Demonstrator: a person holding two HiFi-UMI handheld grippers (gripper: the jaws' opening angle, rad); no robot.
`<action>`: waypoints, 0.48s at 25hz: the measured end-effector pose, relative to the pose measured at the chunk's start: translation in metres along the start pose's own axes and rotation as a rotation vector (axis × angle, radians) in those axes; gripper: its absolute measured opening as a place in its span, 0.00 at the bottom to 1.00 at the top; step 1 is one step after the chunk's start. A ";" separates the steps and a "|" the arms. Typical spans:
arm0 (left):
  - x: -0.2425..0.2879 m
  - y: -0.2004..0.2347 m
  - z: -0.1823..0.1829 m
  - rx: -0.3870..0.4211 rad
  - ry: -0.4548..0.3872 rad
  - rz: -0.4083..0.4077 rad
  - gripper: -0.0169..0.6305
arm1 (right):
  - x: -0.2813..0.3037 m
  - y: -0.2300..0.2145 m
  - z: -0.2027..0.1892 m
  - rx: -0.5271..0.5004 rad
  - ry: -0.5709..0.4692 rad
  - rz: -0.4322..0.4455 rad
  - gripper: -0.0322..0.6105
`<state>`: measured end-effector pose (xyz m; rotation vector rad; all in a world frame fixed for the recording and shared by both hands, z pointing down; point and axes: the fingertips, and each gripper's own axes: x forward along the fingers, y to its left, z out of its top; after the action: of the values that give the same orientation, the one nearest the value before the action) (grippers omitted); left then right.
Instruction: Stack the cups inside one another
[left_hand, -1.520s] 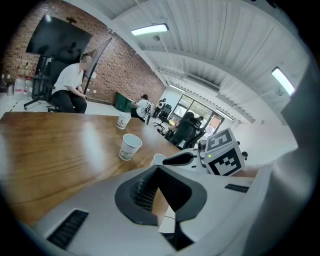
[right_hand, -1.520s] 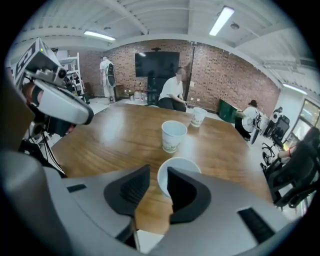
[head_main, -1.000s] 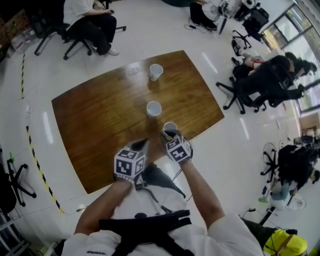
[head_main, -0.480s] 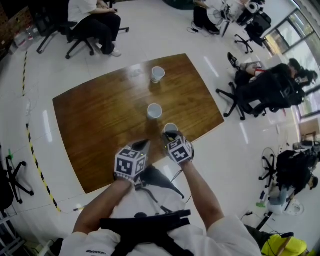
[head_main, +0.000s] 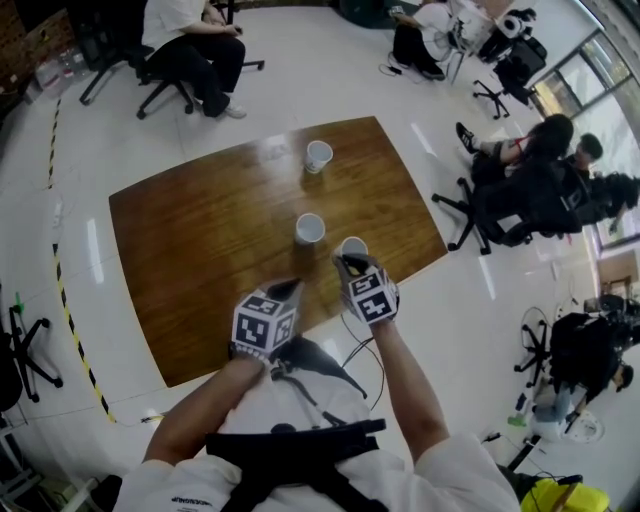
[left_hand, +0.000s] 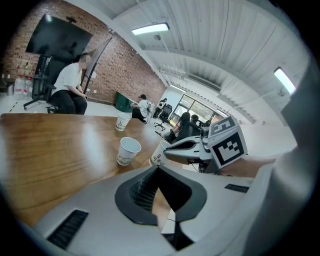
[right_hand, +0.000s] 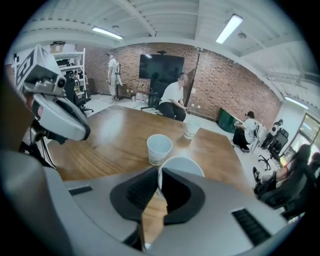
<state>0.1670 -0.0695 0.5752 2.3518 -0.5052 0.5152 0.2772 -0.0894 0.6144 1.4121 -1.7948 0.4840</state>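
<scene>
The wooden table (head_main: 200, 230) fills the middle of my head view, with three paper cups strung out along a line away from me. My left gripper (head_main: 288, 288) hangs over the near edge, jaws together with nothing between them, so it is idle.

My right gripper (head_main: 347, 263) is the working one. Its jaws have just been closing, and the right gripper view shows them pinched on the rim wall of the nearest cup (head_main: 353, 247), one pad inside the mouth and one outside. I cannot tell whether the cup's base is off the wood.

The middle cup (head_main: 309, 229) stands upright just beyond and to the left, mouth open, apart from the held one. The far cup (head_main: 318, 155) sits well back near the opposite edge.

I judge the step to be carrying the held cup into the middle one. I should keep the pinch light, since thin paper will crease. I should also hold the cup upright, centre its base over the open mouth, and lower straight down before letting go.
</scene>
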 end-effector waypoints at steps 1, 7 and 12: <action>0.000 0.000 0.001 0.002 -0.002 0.002 0.02 | -0.003 -0.004 0.006 -0.005 -0.013 -0.007 0.10; 0.002 0.002 0.013 0.007 -0.023 0.016 0.02 | -0.018 -0.031 0.052 -0.041 -0.100 -0.046 0.10; 0.001 0.005 0.019 0.005 -0.039 0.034 0.02 | -0.029 -0.043 0.085 -0.077 -0.163 -0.051 0.10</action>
<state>0.1703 -0.0858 0.5651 2.3656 -0.5637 0.4872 0.2899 -0.1447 0.5325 1.4748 -1.8800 0.2772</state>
